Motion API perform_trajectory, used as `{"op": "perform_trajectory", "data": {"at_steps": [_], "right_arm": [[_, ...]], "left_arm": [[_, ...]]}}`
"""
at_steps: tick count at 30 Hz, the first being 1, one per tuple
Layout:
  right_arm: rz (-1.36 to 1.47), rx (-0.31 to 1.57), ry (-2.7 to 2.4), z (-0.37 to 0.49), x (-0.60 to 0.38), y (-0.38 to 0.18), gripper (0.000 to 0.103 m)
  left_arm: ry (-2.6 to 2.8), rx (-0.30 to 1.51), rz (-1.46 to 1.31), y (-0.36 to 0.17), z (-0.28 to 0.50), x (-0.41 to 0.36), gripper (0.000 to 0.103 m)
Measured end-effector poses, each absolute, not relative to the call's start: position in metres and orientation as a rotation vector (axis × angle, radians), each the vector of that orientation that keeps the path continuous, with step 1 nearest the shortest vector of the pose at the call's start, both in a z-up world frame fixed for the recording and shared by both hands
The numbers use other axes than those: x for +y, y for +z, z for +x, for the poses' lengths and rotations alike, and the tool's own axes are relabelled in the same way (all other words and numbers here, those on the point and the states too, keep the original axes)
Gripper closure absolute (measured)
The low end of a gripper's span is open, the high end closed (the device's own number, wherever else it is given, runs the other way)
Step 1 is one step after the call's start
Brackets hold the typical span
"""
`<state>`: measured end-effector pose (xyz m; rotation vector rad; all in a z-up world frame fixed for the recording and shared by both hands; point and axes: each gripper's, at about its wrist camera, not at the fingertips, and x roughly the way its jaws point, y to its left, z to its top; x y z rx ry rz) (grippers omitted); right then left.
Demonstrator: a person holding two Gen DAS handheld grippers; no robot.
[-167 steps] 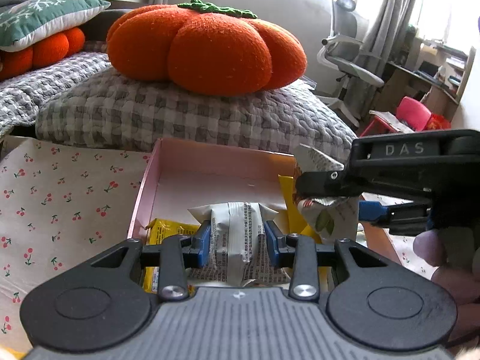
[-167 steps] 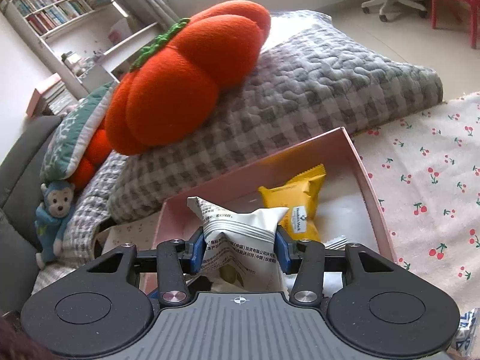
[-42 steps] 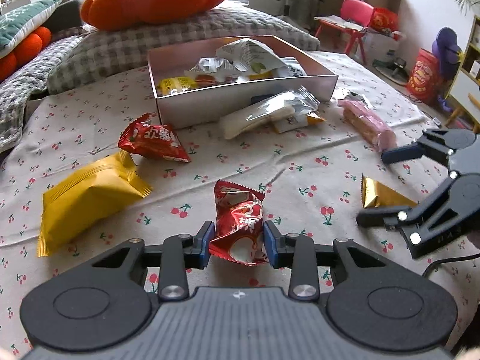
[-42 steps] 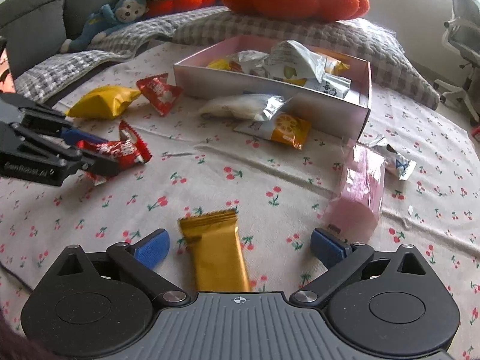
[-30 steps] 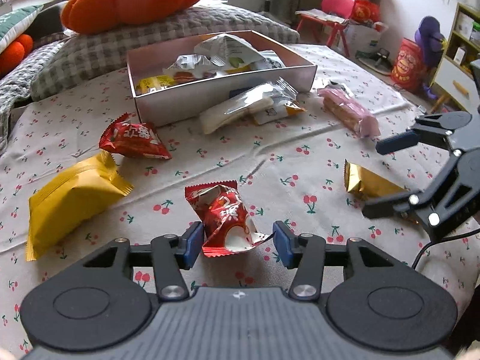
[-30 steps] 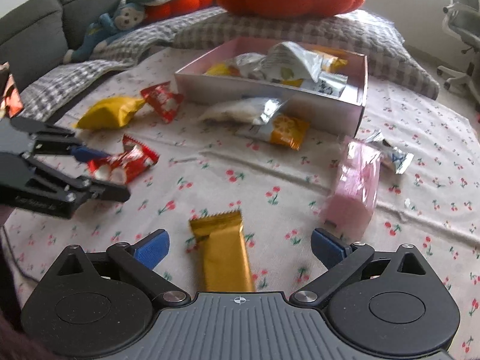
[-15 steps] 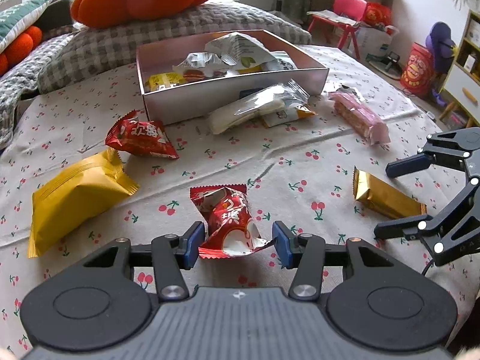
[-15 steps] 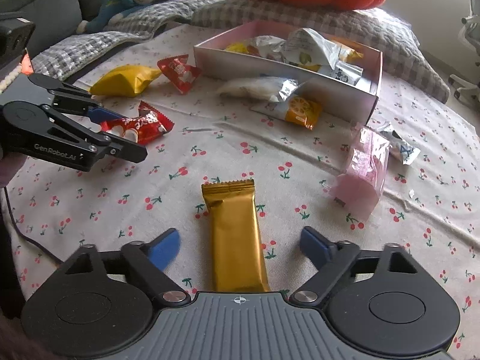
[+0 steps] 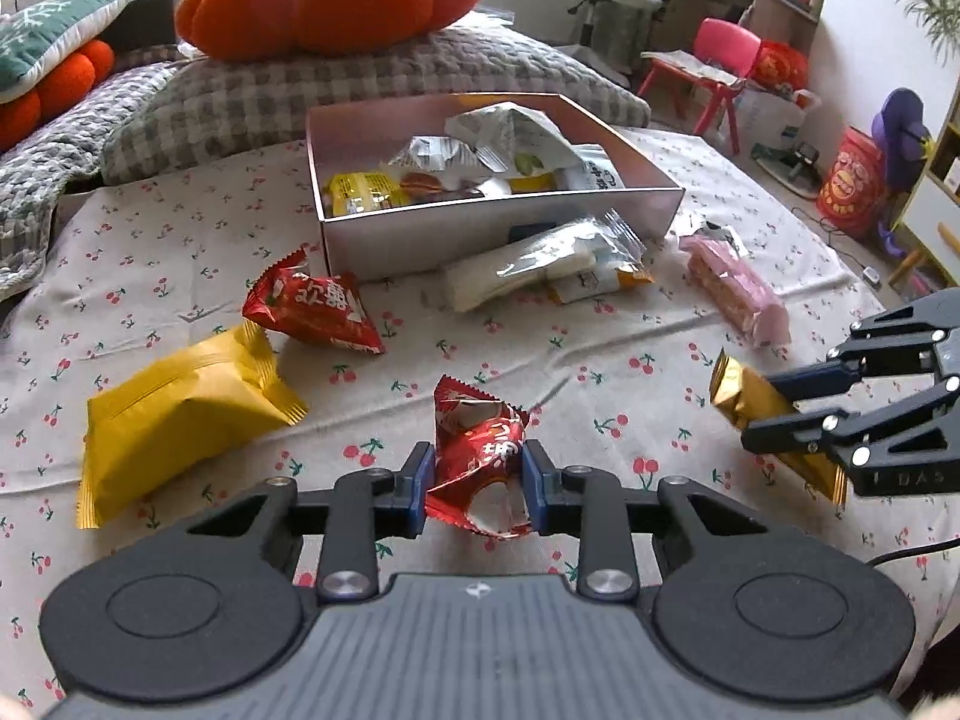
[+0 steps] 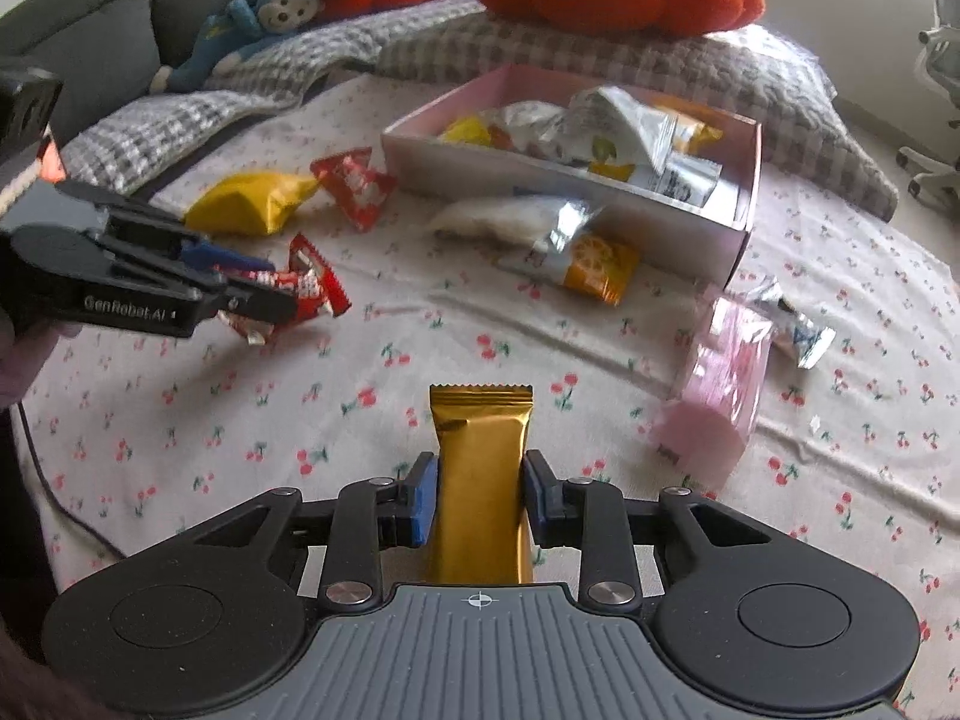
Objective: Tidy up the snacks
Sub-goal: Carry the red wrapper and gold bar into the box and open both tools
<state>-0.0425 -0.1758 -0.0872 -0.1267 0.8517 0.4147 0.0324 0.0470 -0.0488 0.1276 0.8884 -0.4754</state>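
Just now both pairs of tongs have been closing: the left tongs [image 9: 477, 480] are clamped on a crumpled red snack packet [image 9: 480, 456], and the right tongs [image 10: 480, 501] have pinched the gold bar [image 10: 483, 480] across its width. Both snacks sit low over the cherry-print cloth [image 9: 180, 276], well short of the pink box [image 9: 498, 228] already holding several packets. Around them lie a yellow bag [image 9: 174, 414], another red packet [image 9: 312, 306] and a pink wafer pack [image 9: 735, 291].

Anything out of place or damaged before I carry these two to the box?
Nothing looks damaged. The left gripper has just closed on a crumpled red packet, the right gripper on the gold bar. Oddest spot: a clear packet leaning against the box outside wall.
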Motion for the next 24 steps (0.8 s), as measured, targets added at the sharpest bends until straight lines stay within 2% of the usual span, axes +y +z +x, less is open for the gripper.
{"op": "perform_trajectory", "data": {"at_steps": [14,24], "right_arm": [[-0.003,0.726,0.359,-0.011,-0.192,-0.039,0.074],[0.11,0.686,0.256,0.038,-0.203,-0.033,0.074]], "left_arm": [[-0.481,0.806,0.057,-0.022,0.052,0.037,0.077],[-0.431,0.715,-0.042,-0.004,0.086,0.028,0.077]]}}
